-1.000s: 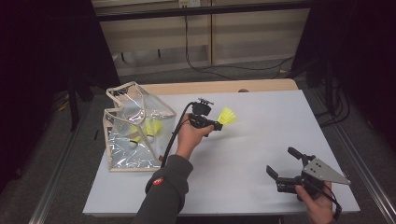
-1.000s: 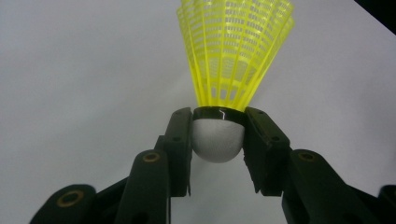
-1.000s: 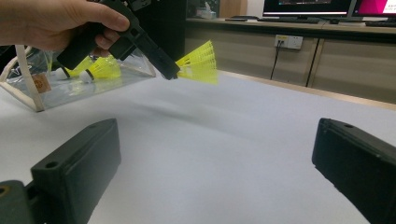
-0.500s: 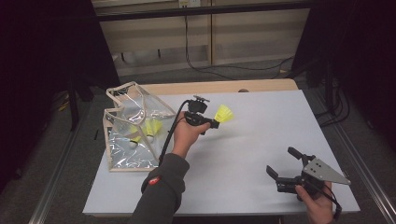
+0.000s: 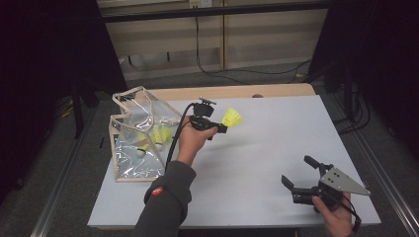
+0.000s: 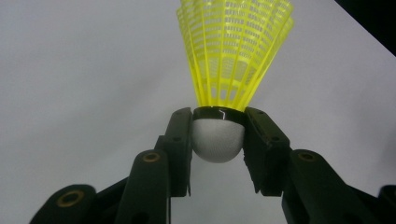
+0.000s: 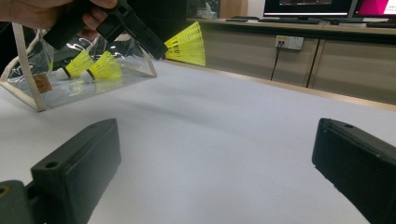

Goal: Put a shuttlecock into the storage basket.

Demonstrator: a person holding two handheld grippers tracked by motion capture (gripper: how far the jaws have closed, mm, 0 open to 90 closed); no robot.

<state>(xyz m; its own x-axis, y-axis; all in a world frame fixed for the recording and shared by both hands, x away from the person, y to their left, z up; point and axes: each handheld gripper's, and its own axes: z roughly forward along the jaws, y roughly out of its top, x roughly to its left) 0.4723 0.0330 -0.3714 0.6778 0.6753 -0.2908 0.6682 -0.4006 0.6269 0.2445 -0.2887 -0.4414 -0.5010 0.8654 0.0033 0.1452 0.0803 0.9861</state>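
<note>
The left gripper (image 5: 221,127) is clamping the yellow shuttlecock (image 6: 219,137) by its rounded cork; that curved surface is risking slippage. The right gripper (image 5: 302,177) is idling, jaws apart.

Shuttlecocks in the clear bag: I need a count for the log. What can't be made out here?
- High view: shuttlecocks in the clear bag blur behind glare; count uncertain.
- Right gripper view: the bag's left part is cut off by the edge; two shuttlecocks show there.
- Left gripper view: held shuttlecock cropped at the top.
</note>
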